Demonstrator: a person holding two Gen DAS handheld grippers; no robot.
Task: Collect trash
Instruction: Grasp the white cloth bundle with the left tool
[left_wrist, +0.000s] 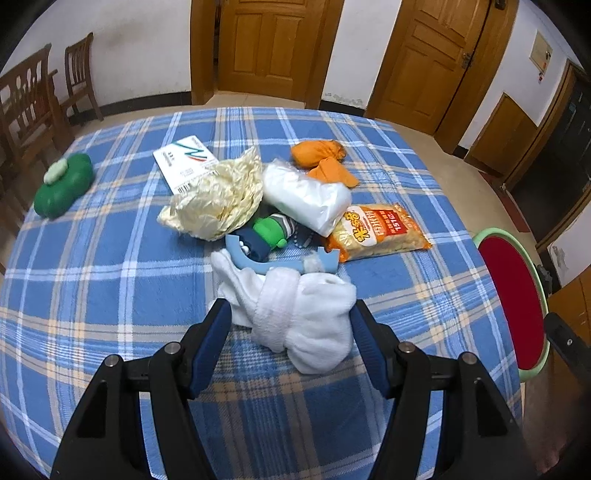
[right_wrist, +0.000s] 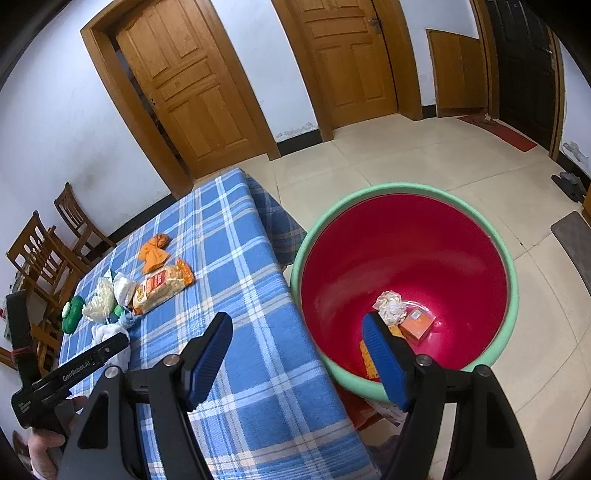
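My left gripper (left_wrist: 290, 314) is open, its blue-padded fingers on either side of a white fluffy cloth bundle (left_wrist: 295, 310) on the blue plaid table (left_wrist: 110, 277). Behind it lie a light blue plastic piece (left_wrist: 258, 258), a green and navy item (left_wrist: 267, 232), a crumpled cream wrapper (left_wrist: 218, 195), a white plastic bag (left_wrist: 306, 195), an orange snack packet (left_wrist: 376, 230), an orange cloth (left_wrist: 325, 158) and a white card (left_wrist: 184, 162). My right gripper (right_wrist: 297, 332) is open and empty, over the table edge beside the red basin (right_wrist: 406, 258), which holds crumpled paper (right_wrist: 388, 306) and an orange box (right_wrist: 417, 325).
A green lidded container (left_wrist: 62, 184) sits at the table's far left. Wooden chairs (left_wrist: 29, 99) stand beyond the left edge. The basin with its green rim (left_wrist: 513, 295) stands off the table's right side. Wooden doors (left_wrist: 273, 48) line the back wall.
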